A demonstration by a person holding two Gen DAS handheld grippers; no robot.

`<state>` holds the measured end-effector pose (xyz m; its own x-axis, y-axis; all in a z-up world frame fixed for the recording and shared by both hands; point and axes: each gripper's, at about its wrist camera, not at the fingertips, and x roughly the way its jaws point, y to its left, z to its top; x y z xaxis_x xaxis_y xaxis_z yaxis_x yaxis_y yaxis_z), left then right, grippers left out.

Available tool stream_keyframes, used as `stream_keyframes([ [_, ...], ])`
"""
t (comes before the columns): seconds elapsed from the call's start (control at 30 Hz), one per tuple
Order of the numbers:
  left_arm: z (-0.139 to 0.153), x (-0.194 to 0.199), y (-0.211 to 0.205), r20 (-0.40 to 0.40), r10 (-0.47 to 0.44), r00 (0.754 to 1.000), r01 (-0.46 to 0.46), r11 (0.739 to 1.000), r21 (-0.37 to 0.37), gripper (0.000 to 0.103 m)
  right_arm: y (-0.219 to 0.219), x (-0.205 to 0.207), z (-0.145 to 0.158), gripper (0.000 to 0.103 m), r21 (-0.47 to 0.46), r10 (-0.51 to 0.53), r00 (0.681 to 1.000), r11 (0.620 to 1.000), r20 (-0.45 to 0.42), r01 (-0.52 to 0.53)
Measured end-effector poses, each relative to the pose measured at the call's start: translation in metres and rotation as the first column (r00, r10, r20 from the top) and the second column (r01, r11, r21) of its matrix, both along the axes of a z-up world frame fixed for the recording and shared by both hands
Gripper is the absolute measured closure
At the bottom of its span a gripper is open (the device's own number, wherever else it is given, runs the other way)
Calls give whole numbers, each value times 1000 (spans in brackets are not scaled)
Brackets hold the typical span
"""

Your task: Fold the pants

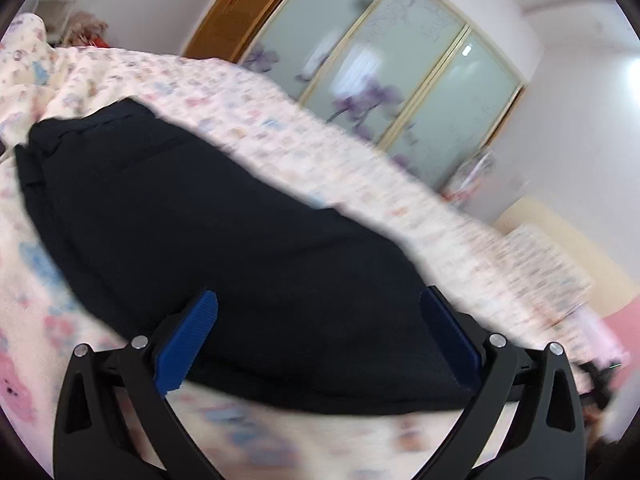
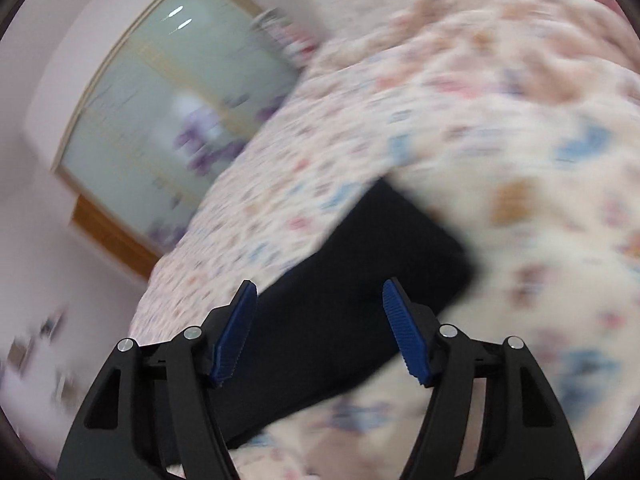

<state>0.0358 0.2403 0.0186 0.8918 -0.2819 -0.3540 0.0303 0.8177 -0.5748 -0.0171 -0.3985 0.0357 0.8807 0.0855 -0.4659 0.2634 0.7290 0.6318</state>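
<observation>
Dark navy pants (image 1: 208, 216) lie folded in a long band on a floral bedspread (image 1: 304, 136). In the left wrist view my left gripper (image 1: 320, 312) hovers over the near end of the pants, its blue pads (image 1: 188, 344) set wide apart and pressing on nothing. The right wrist view is blurred. In it the pants (image 2: 360, 272) run diagonally under my right gripper (image 2: 320, 288), whose blue pads (image 2: 404, 332) also stand apart, with the cloth lying below them rather than pinched.
A wardrobe with frosted sliding doors and purple flower prints (image 1: 384, 72) stands beyond the bed, with a wooden door (image 1: 240, 8) beside it. A bunched quilt (image 1: 28, 64) lies at the far left. The bed's edge (image 2: 160, 280) drops to the floor on the left.
</observation>
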Motion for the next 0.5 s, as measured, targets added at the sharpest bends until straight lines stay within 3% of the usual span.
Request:
stream_keyframes([
  [0.1, 21, 9, -13, 36, -30, 999, 30, 1000, -5, 2, 5, 20, 10, 35, 15, 31, 998, 999, 48, -31],
  [0.2, 24, 38, -41, -27, -75, 997, 77, 991, 105, 2, 20, 46, 4, 35, 101, 121, 992, 987, 33, -124],
  [0.27, 17, 52, -50, -87, -74, 994, 87, 983, 164, 2, 41, 50, -4, 35, 108, 214, 977, 971, 14, -214],
  [0.33, 5, 61, -52, -141, -48, 989, 75, 977, 198, 2, 77, 51, -21, 34, 82, 333, 941, 941, -56, -328],
  [0.4, -13, 66, -41, -206, 10, 978, 38, 973, 226, 2, 110, 56, -50, 33, 22, 406, 884, 911, -232, -413],
  [0.47, -30, 68, -24, -223, 3, 975, 39, 983, 180, 2, 138, 48, -58, 32, -160, 409, 864, 870, -292, -466],
  [0.5, -32, 63, -20, -206, -6, 978, 39, 987, 153, 2, 142, 46, -55, 32, -183, 409, 862, 862, -301, -473],
])
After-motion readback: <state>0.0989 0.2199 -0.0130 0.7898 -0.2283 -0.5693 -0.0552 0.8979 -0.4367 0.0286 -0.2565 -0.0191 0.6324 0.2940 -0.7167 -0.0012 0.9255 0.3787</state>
